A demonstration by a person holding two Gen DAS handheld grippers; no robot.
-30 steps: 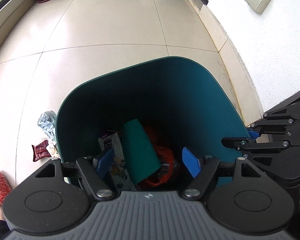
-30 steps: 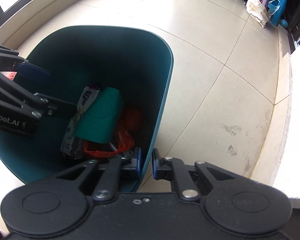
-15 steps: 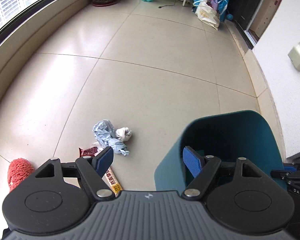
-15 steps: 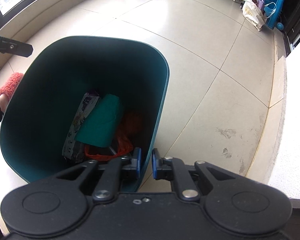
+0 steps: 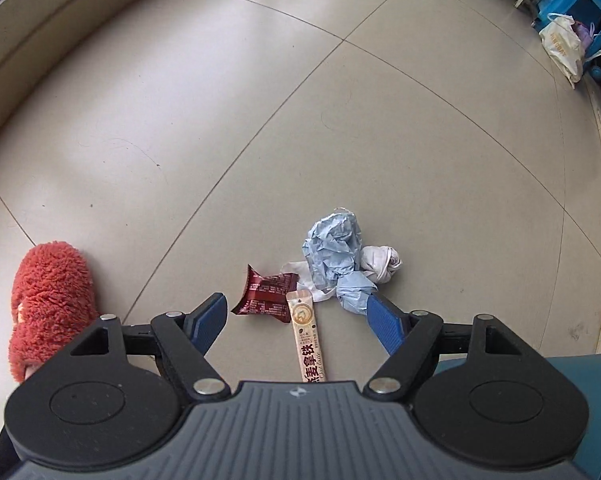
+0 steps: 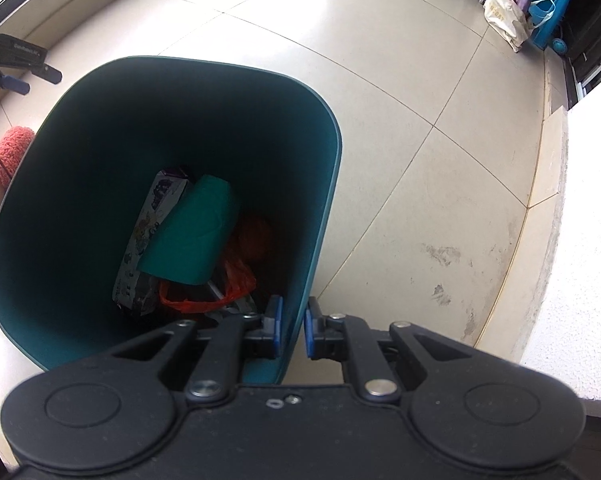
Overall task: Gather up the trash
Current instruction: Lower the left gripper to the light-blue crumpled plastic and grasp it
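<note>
My left gripper [image 5: 296, 314] has swung away from the teal trash bin [image 6: 324, 184]: a second ago it looked straight down into the bin, and now it points at the tiled floor [image 5: 260, 120] beside it, with only a corner of the bin showing at the lower right of its view. Its jaws stand wide with nothing between the pads. The litter that was a small patch at the edge of that view before now lies right ahead of the fingers: a dark red snack wrapper [image 5: 266, 294], a long beige sachet stick [image 5: 307, 338] running back under the gripper body, a crumpled pale blue paper [image 5: 334, 262] with its lower end just beside the right-hand finger, and a small white paper wad [image 5: 380, 262] touching the blue one. My red fluffy slipper [image 5: 50, 300] sits to the left of the pile.

My right gripper [image 6: 293, 330] has hardly shifted. Its jaws are drawn narrow on the near wall of the bin, one pad inside and one outside the rim, the same pinch as before. Inside the bin lie a green cup [image 6: 192, 232], a printed carton [image 6: 148, 240] and an orange plastic bag [image 6: 236, 276], arranged as they were. From this view the left gripper now shows only at the far upper left, clear of the bin.
</note>
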